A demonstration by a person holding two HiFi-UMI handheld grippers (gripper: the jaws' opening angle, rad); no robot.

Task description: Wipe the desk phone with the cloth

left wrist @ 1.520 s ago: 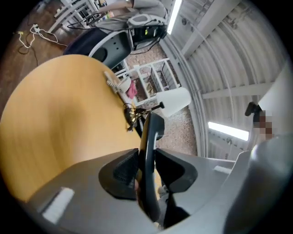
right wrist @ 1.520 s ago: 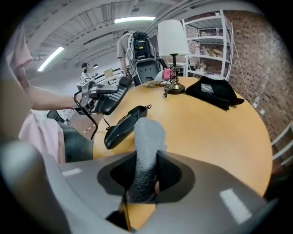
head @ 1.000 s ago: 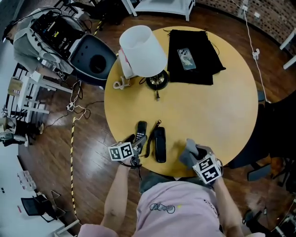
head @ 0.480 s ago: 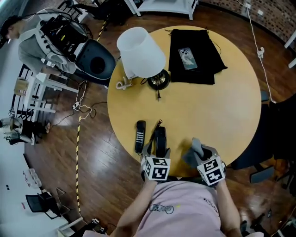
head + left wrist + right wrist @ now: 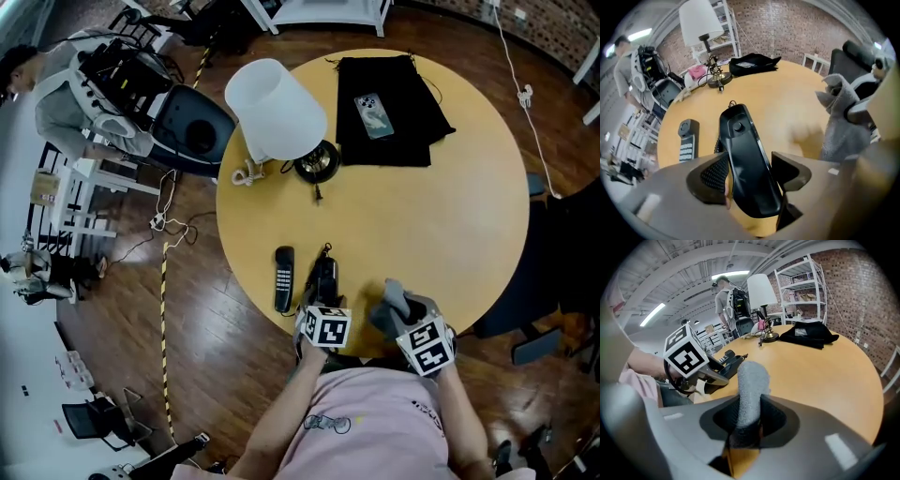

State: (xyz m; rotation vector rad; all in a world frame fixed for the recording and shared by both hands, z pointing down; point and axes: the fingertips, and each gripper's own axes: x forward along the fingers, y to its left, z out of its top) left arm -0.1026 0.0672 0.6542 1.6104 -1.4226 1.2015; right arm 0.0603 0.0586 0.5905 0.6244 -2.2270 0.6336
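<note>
The left gripper (image 5: pixel 750 174) has just been closing its jaws on the long black plastic desk phone (image 5: pixel 740 136). Its pads are against the phone's sides. The phone is near the front edge of the round yellow wooden table (image 5: pixel 422 216). The right gripper (image 5: pixel 747 420) pinches the grey fuzzy cloth (image 5: pixel 751 380), which stands upright.

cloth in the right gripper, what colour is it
Grey cloth; shows best in the right gripper view.

Two grippers (image 5: pixel 321 302) (image 5: pixel 405 317), one black phone piece (image 5: pixel 324 274), one keypad handset (image 5: pixel 283 278), one grey cloth (image 5: pixel 394 298), one lamp (image 5: pixel 275 105).

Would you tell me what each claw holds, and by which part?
Right claw: grey cloth, pinched at its lower end. Left claw, jaws just closed further: black handset between them, at its near end.
</note>
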